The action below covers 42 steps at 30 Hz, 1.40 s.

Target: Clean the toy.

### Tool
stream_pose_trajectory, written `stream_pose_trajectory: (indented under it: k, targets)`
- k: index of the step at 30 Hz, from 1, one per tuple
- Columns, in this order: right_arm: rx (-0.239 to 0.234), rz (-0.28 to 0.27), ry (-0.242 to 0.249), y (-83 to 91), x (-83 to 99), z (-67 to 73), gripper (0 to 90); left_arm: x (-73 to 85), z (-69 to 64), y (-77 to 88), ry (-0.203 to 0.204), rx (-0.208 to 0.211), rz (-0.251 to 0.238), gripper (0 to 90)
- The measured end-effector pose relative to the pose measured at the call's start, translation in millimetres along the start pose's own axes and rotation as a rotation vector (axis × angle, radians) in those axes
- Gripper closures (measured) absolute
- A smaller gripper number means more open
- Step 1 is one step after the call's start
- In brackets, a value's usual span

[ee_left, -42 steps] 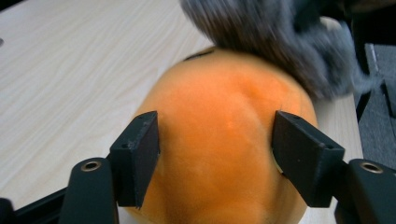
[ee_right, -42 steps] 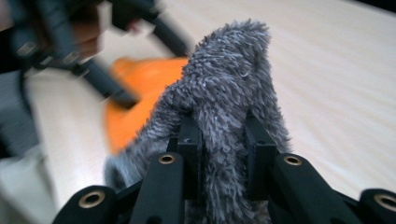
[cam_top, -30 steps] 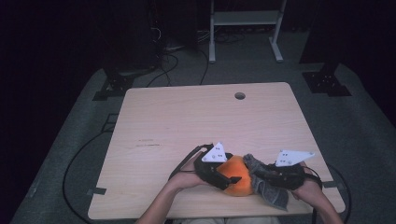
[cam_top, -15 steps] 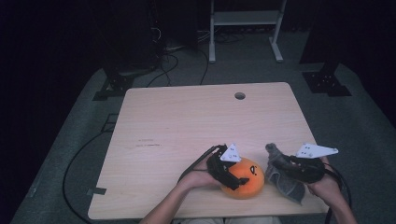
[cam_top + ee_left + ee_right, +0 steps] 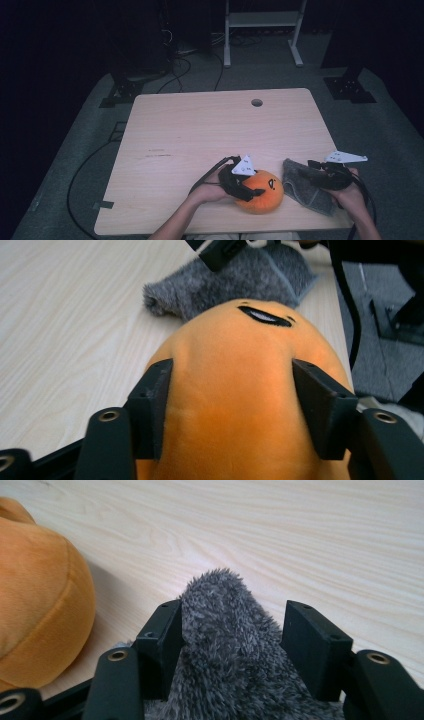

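Plush: a round orange plush toy with a stitched black mark (image 5: 262, 191) sits on the near edge of the pale wooden bench (image 5: 200, 130), between the two hands.
Fur piece: a grey fuzzy fabric piece (image 5: 306, 186) lies just to the right of the plush, close to but apart from it, near the bench's right front corner.
Risk: the plush is soft and rounded, so in my judgement it could squeeze out of a grip set this far back; the fur piece lies near the edge and a tug could drag it off.
Left gripper: the left gripper (image 5: 227, 385) has just been closing, and both black jaws press into the flanks of the orange plush, grasping it.
Right gripper: the right gripper (image 5: 232, 630) has just been opening; the grey fur stands between its jaws, brushing the left one, with a clear gap at the right one, so it is released.
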State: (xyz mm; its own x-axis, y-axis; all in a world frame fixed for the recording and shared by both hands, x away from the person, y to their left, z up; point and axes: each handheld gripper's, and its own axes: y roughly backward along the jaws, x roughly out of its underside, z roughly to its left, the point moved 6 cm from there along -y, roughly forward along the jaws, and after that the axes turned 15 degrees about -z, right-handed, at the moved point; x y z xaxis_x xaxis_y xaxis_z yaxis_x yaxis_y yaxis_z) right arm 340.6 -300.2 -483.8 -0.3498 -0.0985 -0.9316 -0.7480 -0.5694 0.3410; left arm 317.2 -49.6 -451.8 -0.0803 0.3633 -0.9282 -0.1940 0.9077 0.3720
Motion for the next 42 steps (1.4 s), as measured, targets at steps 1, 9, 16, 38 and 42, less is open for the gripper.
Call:
stream_pose_trajectory:
  k: [1,9,16,38,42]
  targets:
    - [0.003,-0.006,0.002,0.7,-0.6,-0.1,40.1,-1.1,-0.1,0.7,0.008,0.003,-0.010,38.5]
    - [-0.012,-0.025,-0.001,3.2,-3.2,2.9,40.5,-8.3,15.7,8.2,0.002,-0.066,-0.024,41.8]
    - [-0.027,-0.032,0.001,-3.0,-6.8,7.3,39.1,-20.2,59.8,21.2,-0.019,-0.241,-0.044,40.9]
    - [-0.062,-0.003,0.017,-18.4,-5.7,21.2,34.5,-9.3,95.8,36.7,0.032,-0.350,-0.034,17.8]
    - [-0.064,-0.006,0.015,-16.4,-6.0,21.4,34.7,-13.7,93.2,40.7,0.026,-0.352,-0.040,12.6]
